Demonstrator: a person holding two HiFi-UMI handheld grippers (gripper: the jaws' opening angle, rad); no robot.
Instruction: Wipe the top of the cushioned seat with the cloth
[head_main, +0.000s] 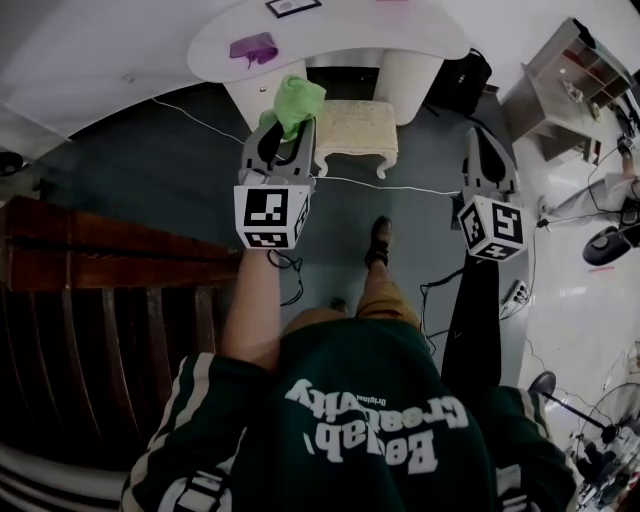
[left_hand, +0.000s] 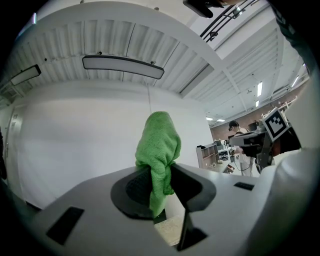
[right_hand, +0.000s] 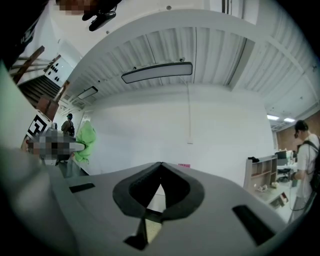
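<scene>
A green cloth (head_main: 296, 103) sticks up from my left gripper (head_main: 285, 135), which is shut on it and held in the air near the left end of the cushioned seat (head_main: 357, 130), a cream stool under the white desk. In the left gripper view the cloth (left_hand: 158, 155) hangs bunched between the jaws, with a bit of the cream seat (left_hand: 171, 227) below. My right gripper (head_main: 484, 150) is shut and empty, held to the right of the seat. From the right gripper view the jaws meet at the tips (right_hand: 160, 165) and the cloth (right_hand: 86, 142) shows far left.
A white curved desk (head_main: 330, 35) stands behind the seat with a purple item (head_main: 254, 48) on it. Cables (head_main: 400, 188) run across the dark floor. A wooden stair rail (head_main: 110, 250) is at the left, shelving (head_main: 585, 80) at the right. My foot (head_main: 378, 243) is near the seat.
</scene>
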